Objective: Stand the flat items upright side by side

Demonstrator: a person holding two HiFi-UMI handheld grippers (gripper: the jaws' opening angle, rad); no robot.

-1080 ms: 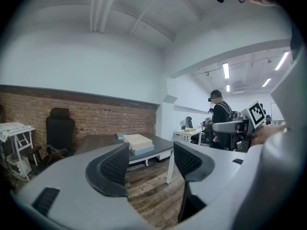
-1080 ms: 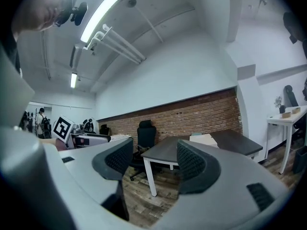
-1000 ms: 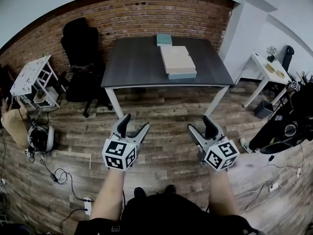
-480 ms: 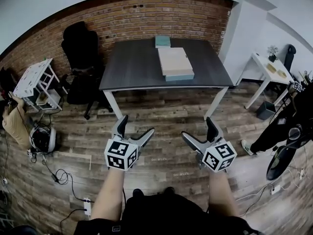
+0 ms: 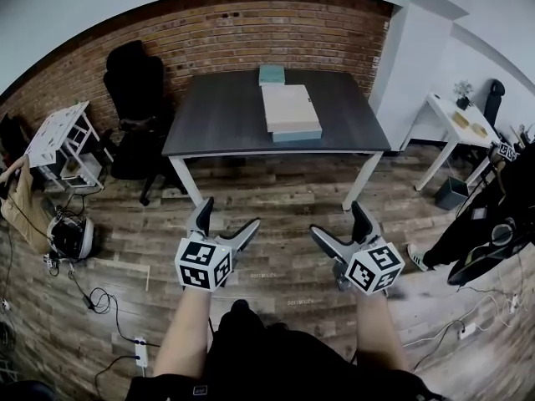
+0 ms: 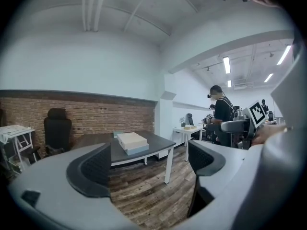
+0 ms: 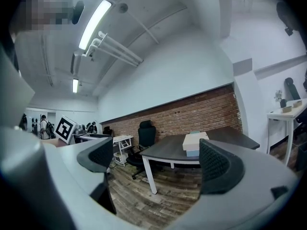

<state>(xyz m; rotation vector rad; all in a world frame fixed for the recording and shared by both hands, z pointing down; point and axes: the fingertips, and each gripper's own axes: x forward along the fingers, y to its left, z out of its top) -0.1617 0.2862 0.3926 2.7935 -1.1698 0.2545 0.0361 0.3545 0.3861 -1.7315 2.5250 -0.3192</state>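
Left hand-held gripper (image 5: 230, 215): empty, its jaws had just been opening and stood wide.
Right hand-held gripper (image 5: 338, 221): likewise spread and just opened, holding nothing.
Flat items: stacked beige and pale-blue slabs (image 5: 291, 113) lay flat on the dark grey tabletop (image 5: 217, 115), well apart from both.
Risk: the stack sat near the front edge, so a dragging grasp could pull it off. Stood slabs might topple.

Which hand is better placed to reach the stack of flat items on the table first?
The right, but only slightly. The stack lies on the right half of the table, nearer the right tongs than the left tongs. Both have just been opening, with nothing between them, and both are far off.
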